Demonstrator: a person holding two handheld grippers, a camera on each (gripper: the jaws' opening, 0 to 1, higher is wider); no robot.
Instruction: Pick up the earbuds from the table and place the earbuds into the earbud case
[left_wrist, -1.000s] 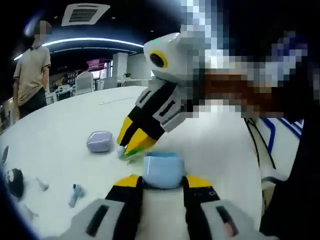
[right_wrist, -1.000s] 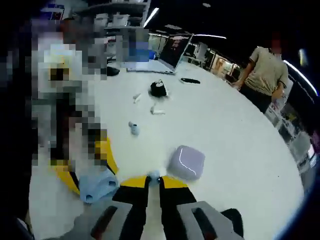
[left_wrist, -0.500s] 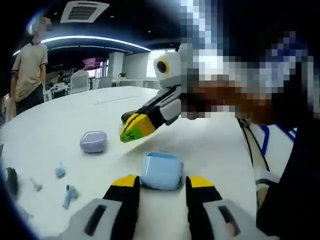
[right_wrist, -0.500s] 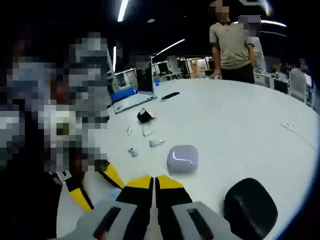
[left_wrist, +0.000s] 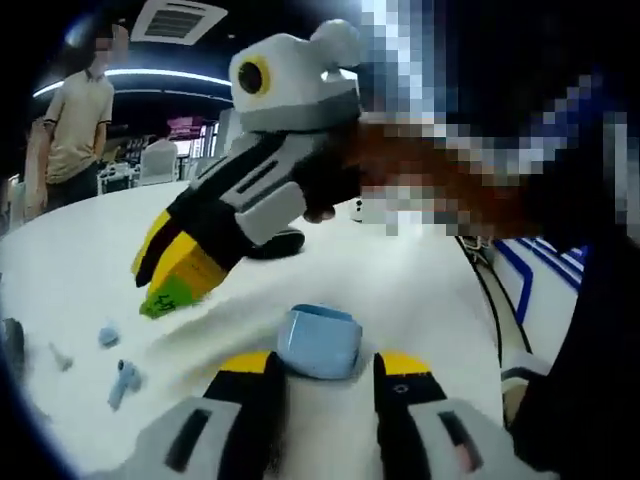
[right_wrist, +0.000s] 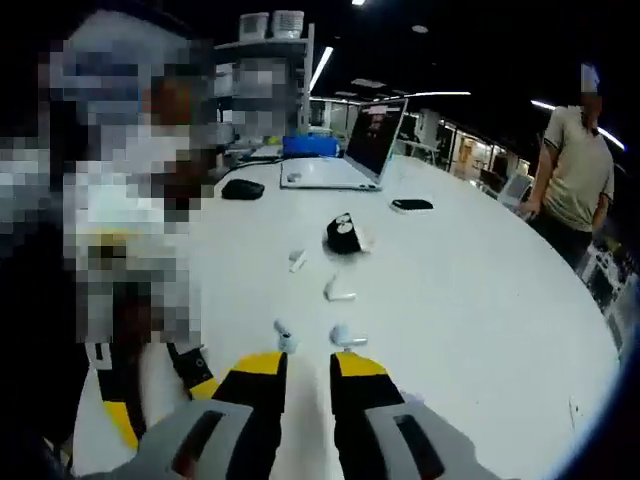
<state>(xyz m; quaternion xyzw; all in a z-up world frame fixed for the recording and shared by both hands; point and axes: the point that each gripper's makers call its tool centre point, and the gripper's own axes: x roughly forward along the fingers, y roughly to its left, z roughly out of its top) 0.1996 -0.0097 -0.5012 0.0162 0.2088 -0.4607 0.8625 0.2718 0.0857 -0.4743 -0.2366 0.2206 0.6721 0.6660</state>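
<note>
Looking along the left gripper (left_wrist: 318, 375), we see its two yellow-tipped jaws pinching a light blue earbud case (left_wrist: 319, 341) from both sides. The case sits on the white table (left_wrist: 420, 300), close to the table's near edge.

The right gripper (left_wrist: 172, 283) comes into the left gripper view from above, pointing down at the table beside the case. Its yellow tips are close together there, with a green sticker at the end. In the right gripper view, the right gripper (right_wrist: 308, 372) has its jaws a little apart, with a gap between them and nothing inside.

Two small blue earbuds (left_wrist: 118, 365) lie on the table, off to the side of the case. In the right gripper view we see them just past the jaw tips, the earbuds (right_wrist: 312, 337) resting apart from each other.

Farther across the table we see an open laptop (right_wrist: 350, 150), a black mouse (right_wrist: 243, 189) and a dark phone (right_wrist: 412, 205). A person (right_wrist: 575, 175) stands by the far edge.
</note>
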